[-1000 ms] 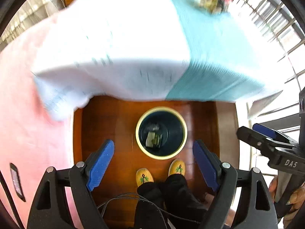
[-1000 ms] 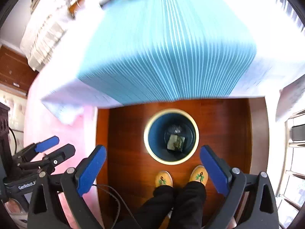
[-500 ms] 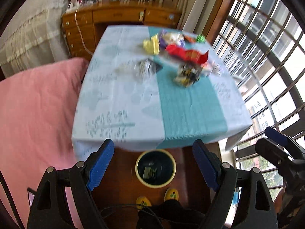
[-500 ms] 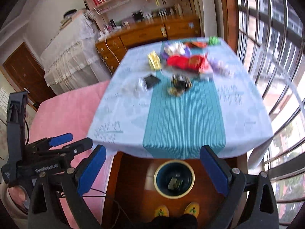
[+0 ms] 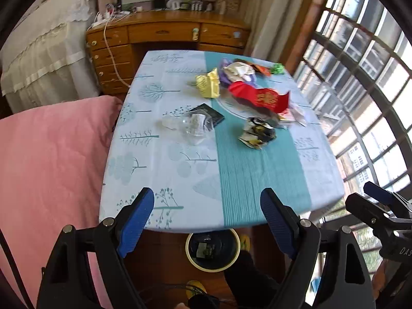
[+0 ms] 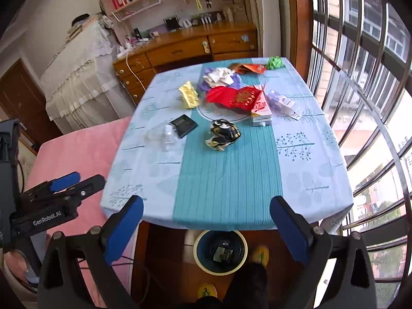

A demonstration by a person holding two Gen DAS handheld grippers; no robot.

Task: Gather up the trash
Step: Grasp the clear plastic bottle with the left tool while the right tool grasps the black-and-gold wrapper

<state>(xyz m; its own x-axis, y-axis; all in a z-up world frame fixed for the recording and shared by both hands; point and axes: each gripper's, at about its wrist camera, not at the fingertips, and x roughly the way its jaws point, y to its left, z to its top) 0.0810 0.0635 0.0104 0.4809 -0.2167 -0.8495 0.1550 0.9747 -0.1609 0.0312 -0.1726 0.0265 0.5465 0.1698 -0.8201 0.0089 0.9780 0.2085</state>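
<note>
Trash lies on the far half of a table with a blue cloth (image 5: 231,185) (image 6: 226,185): a crumpled black-and-gold wrapper (image 5: 256,133) (image 6: 223,134), a clear plastic bottle (image 5: 191,125) (image 6: 164,135), a black packet (image 6: 183,124), yellow paper (image 5: 208,85) (image 6: 189,94), a red packet (image 5: 260,97) (image 6: 234,97). A blue bin (image 5: 213,248) (image 6: 221,251) with some trash in it stands on the floor at the table's near edge. My left gripper (image 5: 207,222) and right gripper (image 6: 207,229) are open and empty, above the near edge.
A pink bed (image 5: 49,167) lies to the left of the table. A wooden dresser (image 6: 185,49) stands behind it. Barred windows (image 6: 360,90) run along the right. The person's legs and yellow slippers (image 6: 260,253) are beside the bin.
Both grippers have tilted up from looking straight down at the bin to looking across the tabletop. Both stayed open and empty.
</note>
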